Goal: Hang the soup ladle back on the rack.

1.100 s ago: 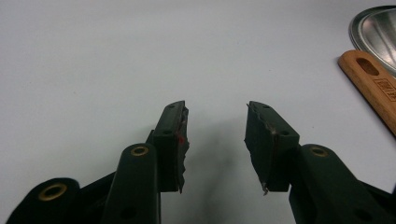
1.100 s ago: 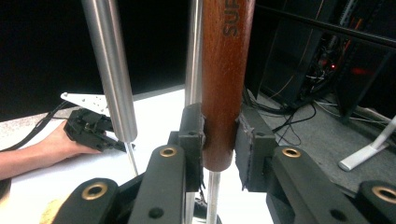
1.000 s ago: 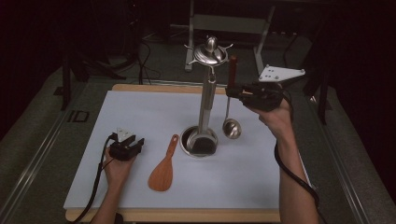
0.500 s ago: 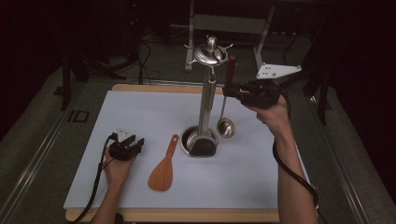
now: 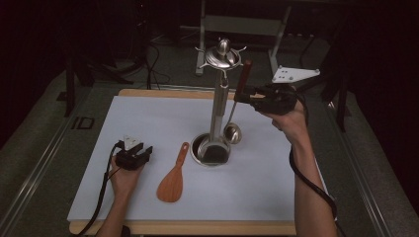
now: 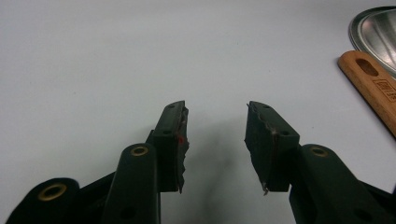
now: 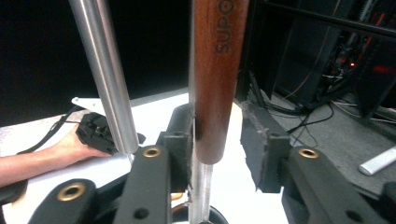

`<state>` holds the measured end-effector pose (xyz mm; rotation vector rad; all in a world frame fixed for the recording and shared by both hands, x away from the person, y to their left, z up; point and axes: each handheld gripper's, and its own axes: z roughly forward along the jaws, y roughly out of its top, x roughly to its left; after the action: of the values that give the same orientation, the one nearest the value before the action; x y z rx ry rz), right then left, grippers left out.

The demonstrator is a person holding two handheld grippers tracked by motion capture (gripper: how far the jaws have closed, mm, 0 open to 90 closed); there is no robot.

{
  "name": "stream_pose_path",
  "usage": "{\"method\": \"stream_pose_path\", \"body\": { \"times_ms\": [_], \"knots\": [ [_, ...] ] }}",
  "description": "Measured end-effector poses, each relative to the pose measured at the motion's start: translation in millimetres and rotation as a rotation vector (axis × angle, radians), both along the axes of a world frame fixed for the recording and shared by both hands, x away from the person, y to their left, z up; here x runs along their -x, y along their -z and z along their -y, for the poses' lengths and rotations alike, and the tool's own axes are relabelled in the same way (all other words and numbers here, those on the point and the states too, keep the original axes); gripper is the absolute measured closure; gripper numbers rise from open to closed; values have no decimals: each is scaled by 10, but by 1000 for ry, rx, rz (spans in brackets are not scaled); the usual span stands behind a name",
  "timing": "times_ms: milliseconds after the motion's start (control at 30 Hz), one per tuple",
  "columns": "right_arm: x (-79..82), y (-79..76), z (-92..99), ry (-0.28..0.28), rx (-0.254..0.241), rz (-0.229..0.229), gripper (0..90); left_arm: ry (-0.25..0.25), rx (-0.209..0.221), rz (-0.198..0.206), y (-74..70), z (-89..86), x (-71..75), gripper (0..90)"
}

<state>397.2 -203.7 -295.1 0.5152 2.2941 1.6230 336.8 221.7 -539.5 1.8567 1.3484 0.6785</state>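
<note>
A steel utensil stand rises from a round base at the middle of the white mat, with hooks around its crown. A ladle with a red-brown wooden handle hangs upright just right of the pole, its steel bowl above the mat. My right gripper is raised around that handle. In the right gripper view the handle lies against the left jaw, with a gap to the right jaw. My left gripper rests open on the mat, and a wooden spatula lies beside it.
A dark utensil head sits at the stand's base. The white mat covers a wooden table, with dark floor, cables and metal frame legs beyond the far edge. The left gripper view catches the spatula handle and base rim.
My right gripper and the ladle have shifted left, closer to the stand's pole. The left gripper and the spatula have stayed where they were.
</note>
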Motion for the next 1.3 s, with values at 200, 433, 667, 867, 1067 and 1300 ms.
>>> {"method": "stream_pose_path", "body": {
  "times_ms": [200, 433, 667, 867, 1067, 1300],
  "knots": [
    [45, -26, 57, 25, 8, 19, 579, 0, -1, 0, 0, 1, 1, 588],
    [111, -88, 120, 38, 9, 41, 569, -1, 1, 0, 1, 3, 1, 588],
    [162, -211, 206, 54, -2, 69, 592, -1, 1, -1, 1, 2, 1, 588],
    [226, -308, 216, 96, -14, 110, 760, 0, -2, -2, 0, 1, 1, 588],
    [327, -440, 178, 142, -43, 177, 899, 2, -2, -1, 1, 2, 1, 588],
    [361, -562, 93, 171, -42, 216, 900, 1, -1, -3, 1, 1, 1, 588]
  ]
}}
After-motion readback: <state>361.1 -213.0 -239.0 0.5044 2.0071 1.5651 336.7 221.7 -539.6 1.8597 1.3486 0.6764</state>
